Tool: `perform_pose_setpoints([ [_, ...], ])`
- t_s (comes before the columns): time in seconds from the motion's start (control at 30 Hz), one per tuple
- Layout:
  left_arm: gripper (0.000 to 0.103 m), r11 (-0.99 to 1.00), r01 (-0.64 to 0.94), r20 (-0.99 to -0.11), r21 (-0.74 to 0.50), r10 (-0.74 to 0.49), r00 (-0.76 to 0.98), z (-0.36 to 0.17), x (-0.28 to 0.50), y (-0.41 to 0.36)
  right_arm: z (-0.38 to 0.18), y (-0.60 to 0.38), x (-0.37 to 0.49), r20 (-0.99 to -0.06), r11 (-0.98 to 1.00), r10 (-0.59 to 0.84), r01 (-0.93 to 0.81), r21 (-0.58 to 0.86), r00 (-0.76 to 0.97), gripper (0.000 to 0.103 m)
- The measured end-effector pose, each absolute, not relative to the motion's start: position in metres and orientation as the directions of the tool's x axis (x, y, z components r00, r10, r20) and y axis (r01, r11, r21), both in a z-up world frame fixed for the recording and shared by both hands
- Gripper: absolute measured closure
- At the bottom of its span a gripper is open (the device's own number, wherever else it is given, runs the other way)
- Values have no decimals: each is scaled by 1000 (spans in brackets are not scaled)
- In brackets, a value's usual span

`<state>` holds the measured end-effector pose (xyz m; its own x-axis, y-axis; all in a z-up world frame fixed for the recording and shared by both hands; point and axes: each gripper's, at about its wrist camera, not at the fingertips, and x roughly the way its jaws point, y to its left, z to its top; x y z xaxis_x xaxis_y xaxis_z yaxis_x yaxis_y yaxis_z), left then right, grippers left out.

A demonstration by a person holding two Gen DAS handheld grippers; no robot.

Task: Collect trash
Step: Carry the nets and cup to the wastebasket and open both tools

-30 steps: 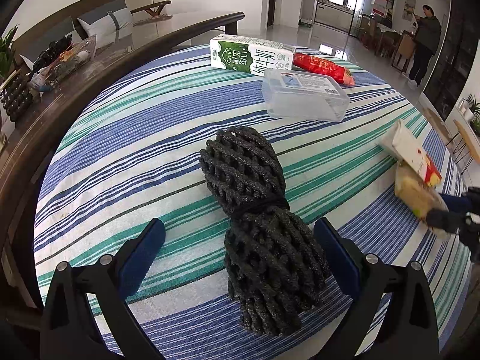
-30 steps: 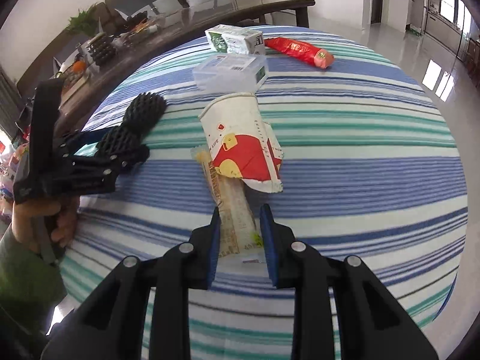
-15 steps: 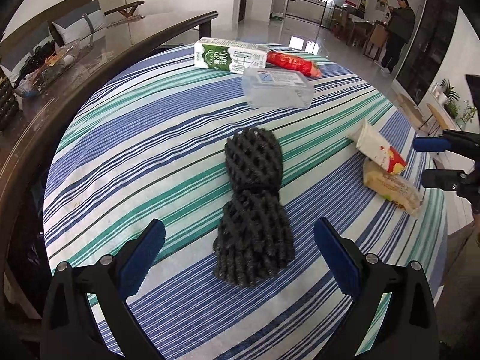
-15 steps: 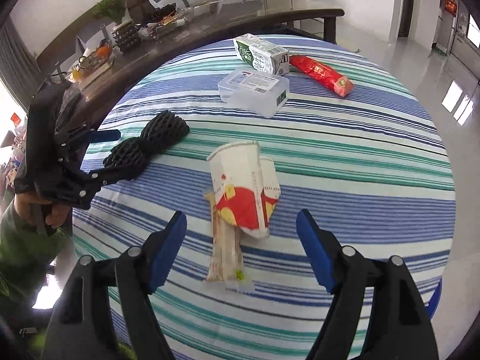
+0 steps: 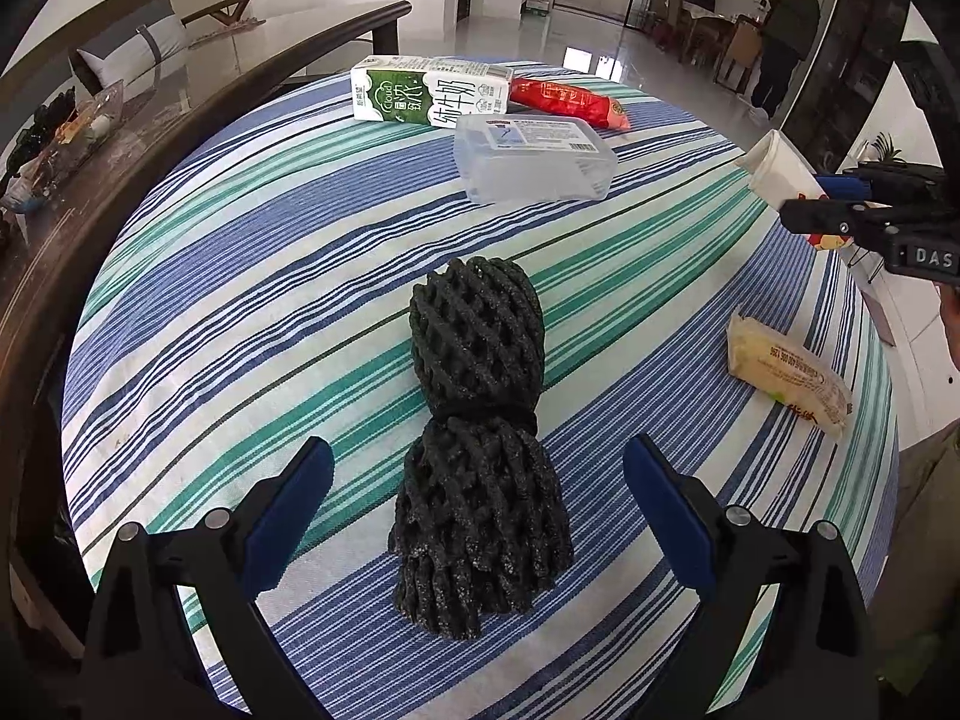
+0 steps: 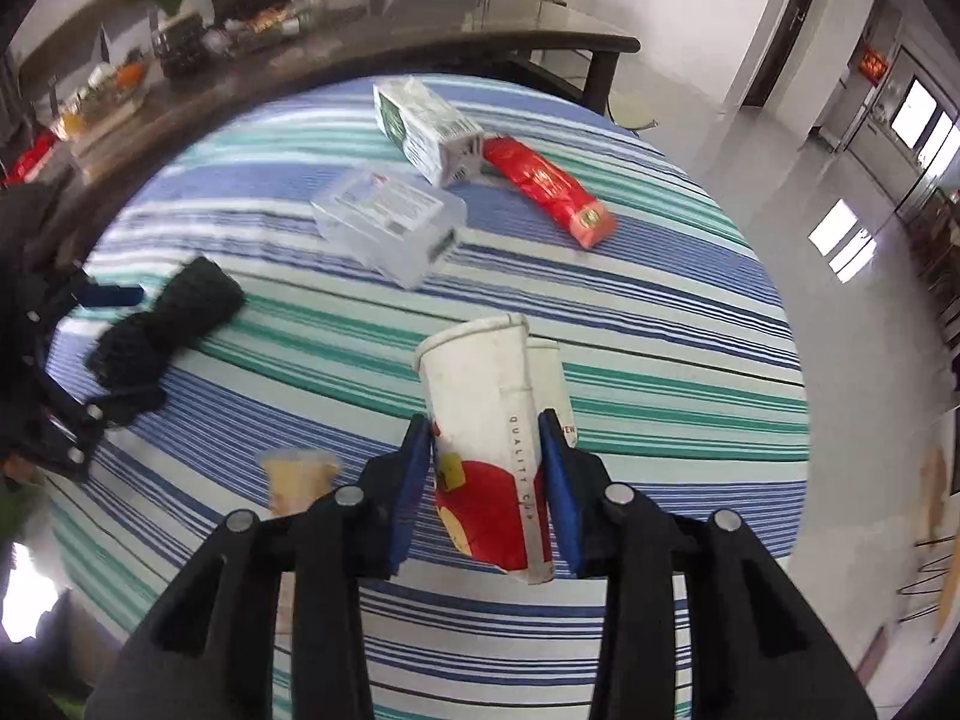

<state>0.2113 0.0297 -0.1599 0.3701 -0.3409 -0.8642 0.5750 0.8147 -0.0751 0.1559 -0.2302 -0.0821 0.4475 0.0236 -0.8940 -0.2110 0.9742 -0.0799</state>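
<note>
Left wrist: your left gripper (image 5: pixel 478 489) gapes around the net (image 5: pixel 480 450), six o'clock, untouched | Right wrist: your right gripper (image 6: pixel 485 468) dropped the wrapper (image 6: pixel 297 474), jaws just closed on the cup (image 6: pixel 489 444), now lifted; bin it next.

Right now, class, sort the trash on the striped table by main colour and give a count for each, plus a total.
Black: 1, the foam net bundle
Green and white: 1, the milk carton
Red: 1, the snack wrapper
Clear: 1, the plastic box
White and red: 1, the paper cup, held in the right gripper
Yellow: 1, the flat packet
Total: 6
</note>
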Motion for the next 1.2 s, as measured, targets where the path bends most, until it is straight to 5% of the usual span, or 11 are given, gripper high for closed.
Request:
perform_pose_setpoints([
  [0.13, 7, 831, 552, -869, -68, -321, 376, -161, 217, 26, -110, -262, 159, -915, 986, 113, -157, 55, 388, 57],
  [0.23, 7, 834, 548, -869, -67, -319, 379, -159, 217, 29, -107, -280, 154, -897, 985, 167, -116, 130, 409, 35],
  [0.5, 13, 831, 555, -877, -42, -297, 378, -160, 221, 26, -116, -271, 167, -929, 980, 146, -176, 89, 340, 33],
  [0.57, 23, 826, 563, -879, -11, -276, 388, -160, 220, 21, -122, -270, 166, -938, 980, 127, -184, 70, 322, 42],
  [0.6, 36, 826, 564, -883, 5, -261, 390, -162, 220, 18, -120, -269, 164, -936, 982, 102, -182, 41, 338, 60],
  [0.7, 65, 831, 556, -876, -3, -270, 399, -162, 219, 20, -112, -271, 152, -927, 982, 113, -182, 50, 357, 72],
  [0.93, 70, 858, 504, -840, -96, -342, 422, -130, 216, 29, -83, -300, 115, -873, 988, 143, -119, 98, 466, 72],
  [1.2, 70, 742, 657, -741, -136, -516, 429, -44, 150, -52, -64, -384, 60, -826, 987, 119, 25, 158, 551, 72],
])
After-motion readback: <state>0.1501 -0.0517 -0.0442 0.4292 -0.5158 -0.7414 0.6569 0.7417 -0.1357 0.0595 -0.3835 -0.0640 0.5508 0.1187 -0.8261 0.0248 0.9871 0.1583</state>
